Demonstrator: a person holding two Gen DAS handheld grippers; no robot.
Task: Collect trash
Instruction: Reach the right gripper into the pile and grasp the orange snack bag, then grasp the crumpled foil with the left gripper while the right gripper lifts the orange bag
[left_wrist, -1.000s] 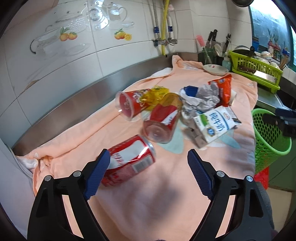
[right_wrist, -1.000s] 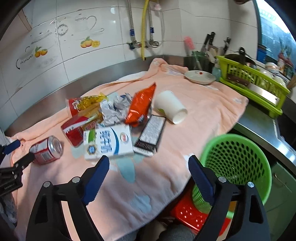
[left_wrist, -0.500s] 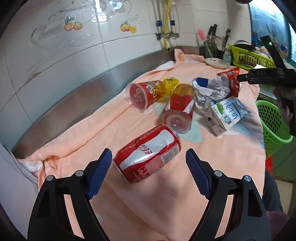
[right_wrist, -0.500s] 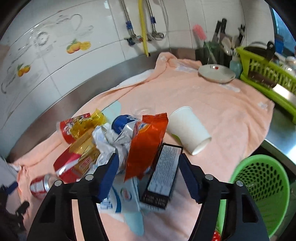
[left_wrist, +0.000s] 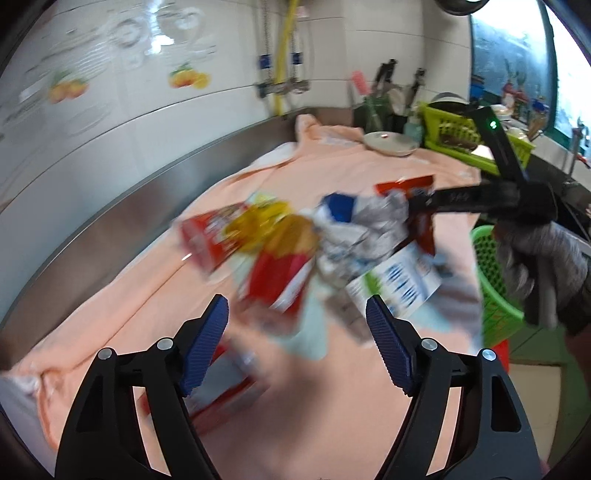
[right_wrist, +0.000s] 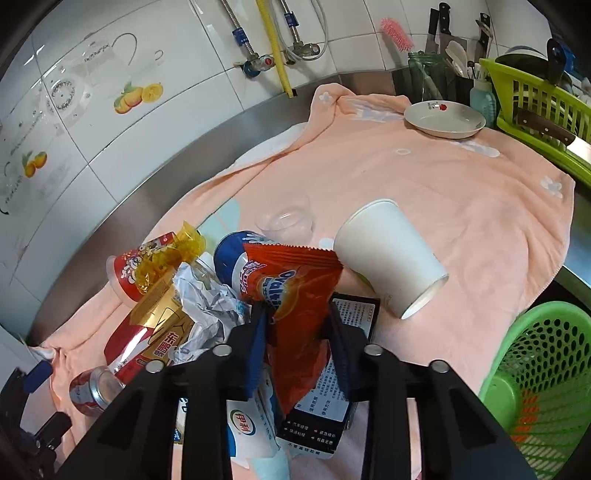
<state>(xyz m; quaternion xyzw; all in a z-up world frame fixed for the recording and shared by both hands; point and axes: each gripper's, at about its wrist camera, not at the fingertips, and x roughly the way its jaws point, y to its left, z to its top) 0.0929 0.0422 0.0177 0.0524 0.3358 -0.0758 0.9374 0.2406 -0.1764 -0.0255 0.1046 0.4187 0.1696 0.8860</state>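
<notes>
My right gripper (right_wrist: 295, 321) is closing, and its pads pinch the orange snack packet (right_wrist: 295, 291) on top of the trash pile. Around the packet lie a white paper cup (right_wrist: 388, 258), a black box (right_wrist: 332, 406), a milk carton (right_wrist: 243, 428), crumpled paper (right_wrist: 207, 306) and a red-gold carton (right_wrist: 147, 339). The left wrist view is blurred. There my left gripper (left_wrist: 295, 310) is narrowing but stands wide, with only cloth between its fingers. The red can (left_wrist: 225, 380) lies low beside the left finger. A green basket (right_wrist: 546, 369) stands off the counter's right edge.
A peach towel (right_wrist: 443, 192) covers the steel counter. At the back stand a plate (right_wrist: 443, 118), a knife holder (right_wrist: 436, 74) and a green dish rack (right_wrist: 535, 103). A clear plastic cup (right_wrist: 284, 221) lies behind the pile. A gloved hand (left_wrist: 535, 258) holds the right gripper.
My right gripper moved in over the pile and closed around the orange packet. The left view swung toward the pile, and the red can slid to its lower left.
</notes>
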